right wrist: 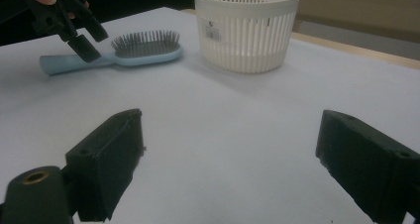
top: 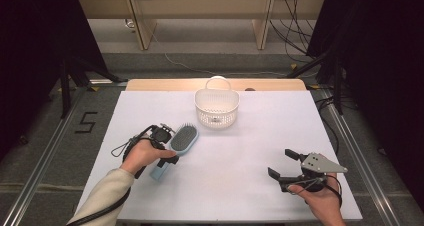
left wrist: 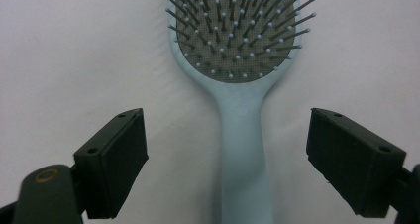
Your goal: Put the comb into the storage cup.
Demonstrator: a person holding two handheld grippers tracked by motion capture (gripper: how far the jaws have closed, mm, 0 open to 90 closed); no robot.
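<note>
Desk (top: 240, 151) bare across centre and toward 3 o'clock: wide open lane there. White basket (top: 216, 108) stands upright at 12 o'clock, sole tall obstacle; gaps on both its sides. Blue hairbrush (top: 181, 141) lies flat toward 9 o'clock, just short of basket at its 7 o'clock, bristles up. Left gripper (left wrist: 228, 159) straddles brush handle, fingers (left wrist: 116, 159) apart, bare desk each side of handle. Right gripper (top: 283, 164) near 4 o'clock, bare desk ahead of it.

A lab: white table (top: 250, 151), black curtains (top: 30, 46), floor cables (top: 295, 31).
</note>
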